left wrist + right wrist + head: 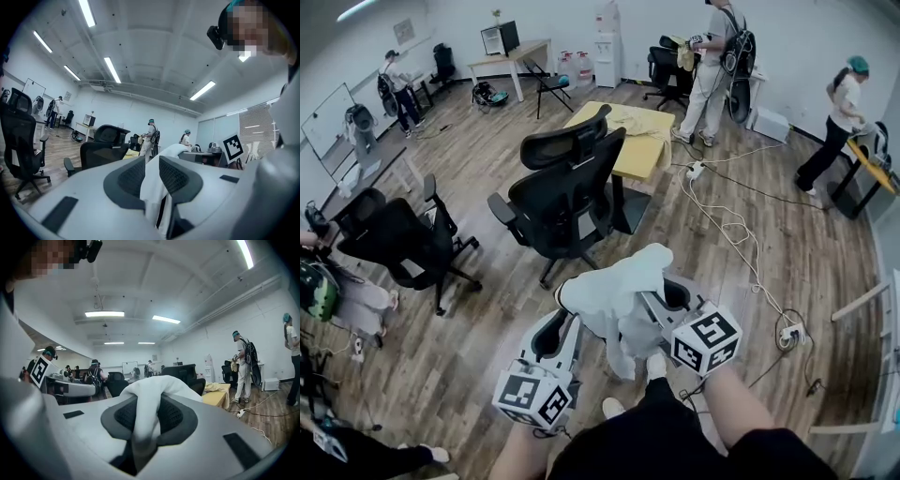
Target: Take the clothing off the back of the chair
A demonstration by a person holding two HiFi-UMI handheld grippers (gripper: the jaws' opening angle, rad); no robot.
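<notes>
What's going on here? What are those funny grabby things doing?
A person is holding a grabber tool in each hand. The left gripper and the right gripper are both clamped on a white piece of clothing, which hangs bunched between them above the wooden floor, close to the person's feet. The black office chair stands a little way ahead with nothing on its backrest, so the clothing is already off it. Other people are busy at the far side of the room.
</notes>
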